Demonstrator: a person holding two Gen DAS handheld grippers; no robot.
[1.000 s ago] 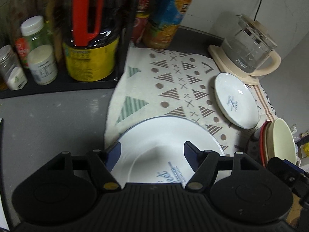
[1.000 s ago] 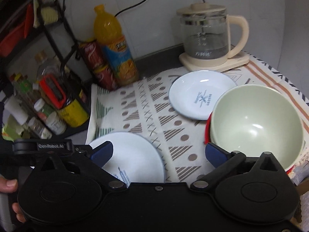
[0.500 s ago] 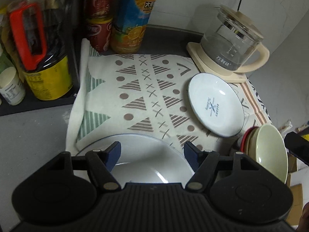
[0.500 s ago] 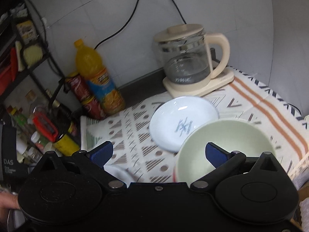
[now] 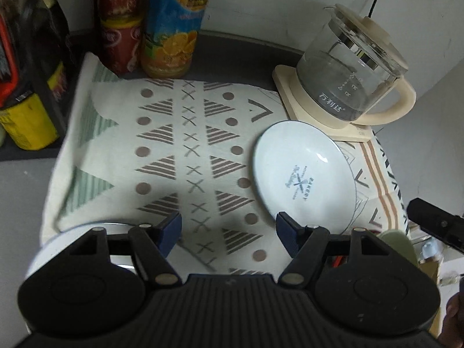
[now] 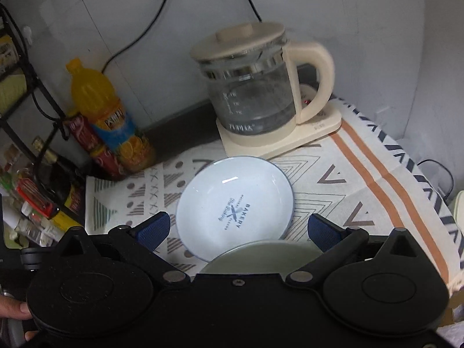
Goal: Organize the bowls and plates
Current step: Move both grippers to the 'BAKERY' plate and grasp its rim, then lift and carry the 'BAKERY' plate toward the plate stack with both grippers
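A small white plate (image 5: pixel 304 174) (image 6: pixel 235 206) with a blue "BAKERY" print lies on the patterned cloth (image 5: pixel 179 150) in front of the kettle. My left gripper (image 5: pixel 229 230) hangs open over bare cloth, with the plate just beyond its right fingertip. A large white plate (image 5: pixel 58 237) shows only as a rim behind the left finger. My right gripper (image 6: pixel 237 230) is open above the small plate's near edge, holding nothing. A pale green bowl (image 6: pixel 261 252) (image 5: pixel 397 240) peeks out just under it, mostly hidden.
A glass kettle (image 6: pixel 255 92) on a cream base stands at the back right. An orange juice bottle (image 6: pixel 107 116) and red cans (image 5: pixel 121 29) stand at the back left, beside a black rack (image 6: pixel 37 174) of jars. A hand (image 6: pixel 14 316) shows at the lower left.
Both grippers have moved rightward and toward the kettle. The large plate has slipped from between the left fingers to the lower left. The green bowl has dropped under the right gripper.
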